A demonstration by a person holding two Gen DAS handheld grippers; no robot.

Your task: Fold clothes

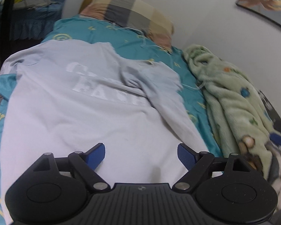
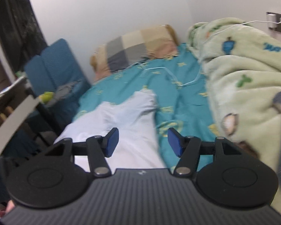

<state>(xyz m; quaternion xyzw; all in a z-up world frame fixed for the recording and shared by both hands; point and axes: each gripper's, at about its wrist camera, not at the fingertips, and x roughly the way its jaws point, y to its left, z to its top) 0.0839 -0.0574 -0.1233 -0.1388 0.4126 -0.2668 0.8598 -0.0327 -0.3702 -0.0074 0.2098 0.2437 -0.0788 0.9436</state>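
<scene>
Pale grey-blue shirt [image 1: 80, 101] lies spread flat on the teal sheet [image 1: 159, 43], printed side up, its long axis running away from both cameras toward the checked pillow [image 1: 129, 13]. Left gripper [image 1: 141, 154] hangs over the near hem, jaws spread wide and holding nothing; the shirt body stretches straight ahead of it. One sleeve [image 1: 155, 78] is already turned inward and lies diagonally across the right part of the body.

Right gripper [image 2: 143, 140] — also spread and empty — straddles the shirt's right edge: its left pad sits over shirt cloth, its right pad over bare sheet. The sleeve end [image 2: 140, 103] shows ahead of it, though blur makes it hard to say exactly where the cloth edge runs.

Green fleece blanket [image 2: 243, 60] is bunched along the wall side, just beside the shirt's right edge, with a white cable [image 2: 159, 69] trailing across the sheet between pillow and blanket.

Judgement: the left gripper is nearer the hem and the far-left sleeve — the unfolded side — so the next fold likely falls to it, drawn across the long axis toward the right.
</scene>
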